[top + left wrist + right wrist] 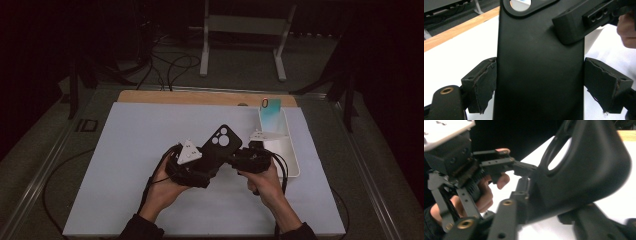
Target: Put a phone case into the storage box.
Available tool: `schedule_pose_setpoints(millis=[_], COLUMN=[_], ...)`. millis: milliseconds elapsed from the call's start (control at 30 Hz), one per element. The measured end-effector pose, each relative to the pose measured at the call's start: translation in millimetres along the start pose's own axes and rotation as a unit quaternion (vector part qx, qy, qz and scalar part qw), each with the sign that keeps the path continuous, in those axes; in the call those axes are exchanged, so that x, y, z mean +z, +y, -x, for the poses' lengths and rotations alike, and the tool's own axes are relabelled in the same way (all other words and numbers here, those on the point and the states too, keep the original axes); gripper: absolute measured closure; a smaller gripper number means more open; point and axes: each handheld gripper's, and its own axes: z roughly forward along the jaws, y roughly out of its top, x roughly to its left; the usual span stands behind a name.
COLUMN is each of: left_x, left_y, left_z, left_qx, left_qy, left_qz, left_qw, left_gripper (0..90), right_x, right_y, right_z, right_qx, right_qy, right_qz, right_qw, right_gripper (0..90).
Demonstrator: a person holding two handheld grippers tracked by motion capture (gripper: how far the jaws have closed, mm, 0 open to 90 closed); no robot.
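The left gripper [200, 159] holds a black, soft-looking phone case with round camera holes [218, 144]. Its two jaws press on the long sides of the case, one on each side, and the case stands up between them, lifted off the white table mat [125, 165]. In the left gripper view the case [539, 62] runs straight up from the jaws, and the camera holes are at the far end.

The right gripper [235, 159] comes in from the side. Its jaws close on the edge of the case, just below the camera holes. In the right gripper view the case [586, 170] sits close in front, pinched at its rim.

It looks like the case is going from one gripper to the other, or being turned. To do this well, keep the left jaws tight and still. Let go with one gripper only when the other has a firm hold. Move slowly, because a bendy case can slip or twist.

Beyond the right gripper stands a white tray [290, 150] with a blue-green phone [272, 117] leaning in it.
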Motion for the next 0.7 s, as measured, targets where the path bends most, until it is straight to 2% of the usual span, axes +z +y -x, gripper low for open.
schedule_pose_setpoints(millis=[133,167,200,233,267,300,333,367,433,700], left_x=[2.5,1.7,-1.0,-2.5,-3.8,-4.6,-4.5,-4.0,-2.7,-5.5], left_y=[-1.0,-1.7,-3.0,-3.0,-2.9,-2.8,-2.7,-3.1,-4.3,-9.7], left_z=[3.5,3.8,2.4,-1.5,-3.4,-3.0,-2.3,-1.6,-1.4,-10.6], left_qx=[0.005,0.006,0.004,-0.013,-0.021,-0.013,-0.010,-0.008,-0.007,-0.031], left_qy=[-0.004,0.002,0.014,-0.001,-0.001,0.006,0.007,0.006,0.008,-0.019], left_qz=[-0.003,0.000,0.017,0.025,0.034,0.034,0.030,0.026,0.018,0.015], left_qw=[1.0000,1.0000,0.9998,0.9996,0.9992,0.9993,0.9995,0.9996,0.9998,0.9992], left_gripper=[15.5,15.7,42.5,51.9,50.9,44.1,41.2,41.1,40.3,32.9], right_x=[4.2,5.2,6.0,6.5,7.0,7.4,7.3,7.4,8.1,2.4], right_y=[0.4,0.3,0.1,0.0,-0.9,-2.0,-2.7,-2.8,-3.0,-0.6], right_z=[-3.7,-4.0,-4.4,-4.7,-5.0,-4.6,-4.5,-6.1,-8.1,-7.3], right_qx=[0.000,0.001,0.002,-0.005,-0.012,-0.001,0.002,-0.007,-0.017,-0.030], right_qy=[0.008,0.010,0.010,0.004,-0.006,0.004,0.006,-0.006,-0.012,-0.019], right_qz=[-0.006,-0.007,-0.008,-0.013,-0.018,-0.018,-0.015,-0.017,-0.019,-0.014], right_qw=[1.0000,0.9999,0.9999,0.9999,0.9998,0.9998,0.9999,0.9998,0.9996,0.9993], right_gripper=[78.1,80.4,80.6,82.7,85.0,85.5,85.9,86.1,86.2,86.2])
